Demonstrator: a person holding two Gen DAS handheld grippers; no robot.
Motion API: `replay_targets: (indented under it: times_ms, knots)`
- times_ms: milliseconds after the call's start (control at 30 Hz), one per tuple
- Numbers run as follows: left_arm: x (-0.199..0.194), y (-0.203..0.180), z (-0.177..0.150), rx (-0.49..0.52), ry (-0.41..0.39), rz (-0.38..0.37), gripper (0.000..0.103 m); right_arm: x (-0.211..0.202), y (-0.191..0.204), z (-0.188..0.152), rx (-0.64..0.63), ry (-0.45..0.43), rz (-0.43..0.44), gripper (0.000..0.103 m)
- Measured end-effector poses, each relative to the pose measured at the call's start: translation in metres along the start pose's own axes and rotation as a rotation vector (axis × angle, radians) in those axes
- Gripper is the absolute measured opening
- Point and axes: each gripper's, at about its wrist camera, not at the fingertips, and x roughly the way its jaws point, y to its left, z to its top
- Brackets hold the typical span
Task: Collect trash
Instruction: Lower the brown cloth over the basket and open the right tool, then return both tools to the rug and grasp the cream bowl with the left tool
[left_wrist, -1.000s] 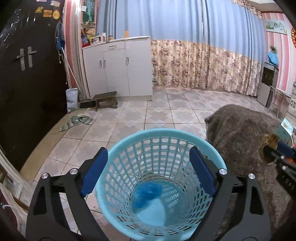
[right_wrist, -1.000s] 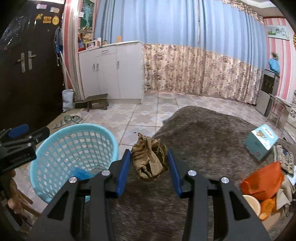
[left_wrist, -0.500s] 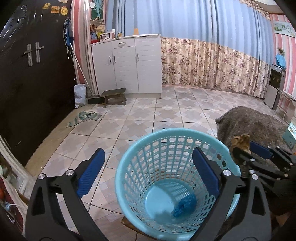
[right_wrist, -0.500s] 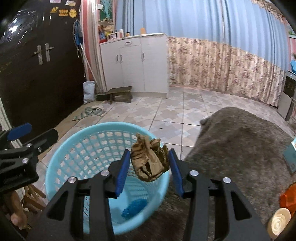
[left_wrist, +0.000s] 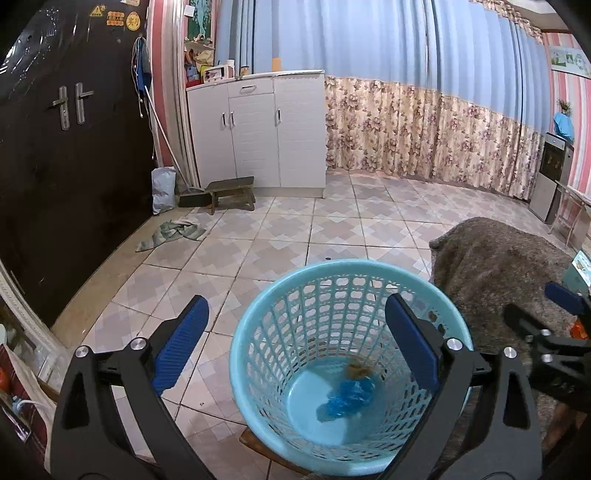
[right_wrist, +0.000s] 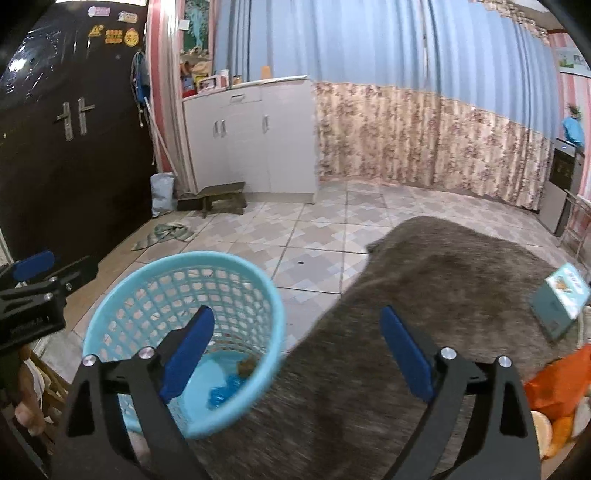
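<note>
Left wrist view: the left gripper (left_wrist: 295, 325) stands wide open around the near rim of the light-blue mesh basket (left_wrist: 258, 332), its pads clear of the plastic. A brown crumpled wad (left_wrist: 359, 368) lies on the basket floor, touching a blue crumpled wrapper (left_wrist: 347, 397). Right wrist view: the right gripper (right_wrist: 297, 336) has just been opening and now gapes with nothing between its pads; the wad lies below and left of it, inside the basket, which stands at the left edge of the grey furry cover (right_wrist: 443, 280).
</note>
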Motion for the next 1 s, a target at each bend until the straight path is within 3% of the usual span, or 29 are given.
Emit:
replay_targets:
  times_ms: [400,767,1000]
  knots:
    - [-0.051,-0.049,-0.011,0.022,-0.022,-0.066,0.097,-0.094,-0.091,-0.005,0.083,-0.058,-0.163,0.092]
    - [-0.093,-0.119,-0.033,0.074,-0.006,-0.190,0.097,-0.168,-0.181,-0.045,0.157,-0.072,-0.351,0.092]
    - [-0.100,-0.173,-0.049,0.136,0.033,-0.267,0.097,-0.193,-0.222,-0.076,0.208,-0.047,-0.442,0.092]
